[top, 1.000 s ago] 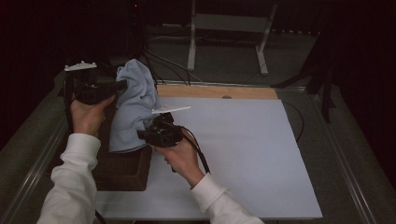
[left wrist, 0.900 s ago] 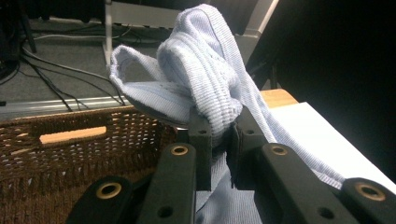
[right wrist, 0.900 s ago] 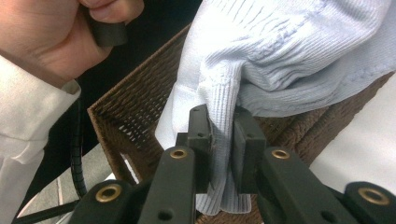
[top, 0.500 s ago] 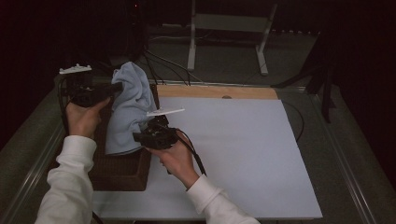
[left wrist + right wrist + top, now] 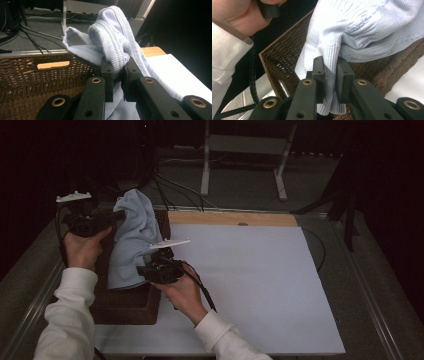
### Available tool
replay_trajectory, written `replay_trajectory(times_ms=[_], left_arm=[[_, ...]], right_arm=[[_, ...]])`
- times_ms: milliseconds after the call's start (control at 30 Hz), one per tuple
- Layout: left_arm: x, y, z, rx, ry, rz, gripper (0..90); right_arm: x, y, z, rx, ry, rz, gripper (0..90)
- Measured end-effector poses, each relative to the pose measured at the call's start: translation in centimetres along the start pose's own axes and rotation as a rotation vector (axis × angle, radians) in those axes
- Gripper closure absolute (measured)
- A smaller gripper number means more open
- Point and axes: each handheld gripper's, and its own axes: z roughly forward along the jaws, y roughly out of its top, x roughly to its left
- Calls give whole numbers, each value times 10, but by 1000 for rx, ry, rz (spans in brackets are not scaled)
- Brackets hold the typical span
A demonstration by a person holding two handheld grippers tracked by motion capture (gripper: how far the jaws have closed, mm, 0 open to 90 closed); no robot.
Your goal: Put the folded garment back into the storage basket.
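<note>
Both grippers have their fingers clamped on the pale blue cloth (image 5: 131, 237): left gripper (image 5: 119, 214) up top, right gripper (image 5: 145, 270) lower, above the wicker basket (image 5: 125, 302) on the counter (image 5: 260, 285).

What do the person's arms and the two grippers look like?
Both arms wear long white sleeves with ribbed cuffs. The left gripper and the right gripper have black bodies, each topped by a pale grey three-cornered plate. A black cable trails from the right one. Up close, the fingers are flat black bars joined by brass-ringed pivots.
</note>
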Motion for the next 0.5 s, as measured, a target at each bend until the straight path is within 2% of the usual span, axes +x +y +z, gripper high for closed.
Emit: replay_trajectory(times_ms=[500], left_arm=[[7, -5, -7, 5, 7, 2, 820]], right_arm=[[8, -1, 13, 12, 5, -5, 808]])
